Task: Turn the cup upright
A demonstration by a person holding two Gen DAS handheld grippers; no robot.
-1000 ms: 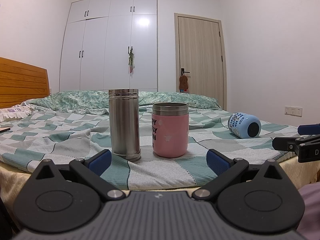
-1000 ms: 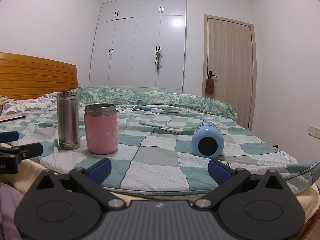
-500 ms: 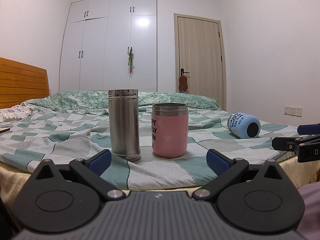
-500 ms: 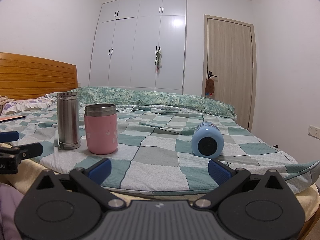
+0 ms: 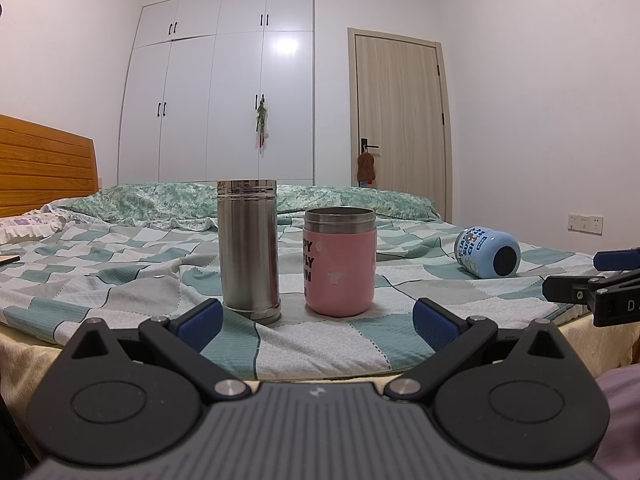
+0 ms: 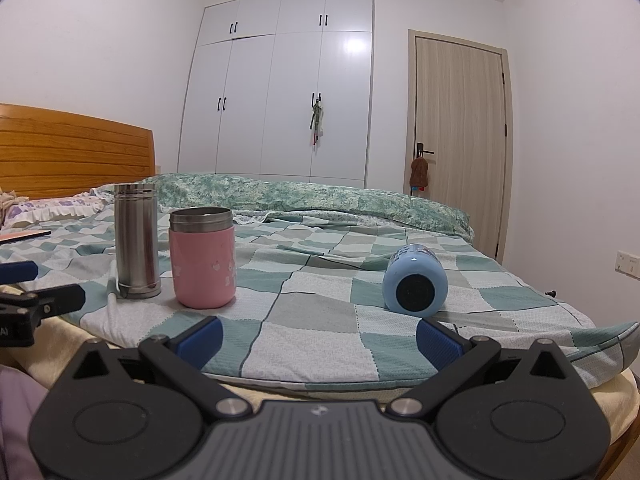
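A light blue cup lies on its side on the checked bedspread, its dark end facing the right wrist camera; it also shows at the right of the left wrist view. My right gripper is open and empty, near the bed's front edge, the cup beyond its right finger. My left gripper is open and empty in front of an upright steel flask and an upright pink cup. Both stand at the left in the right wrist view, the flask and the pink cup.
The bed has a wooden headboard at left and a rolled green quilt at the back. White wardrobes and a door stand behind. A flat item lies at the far left.
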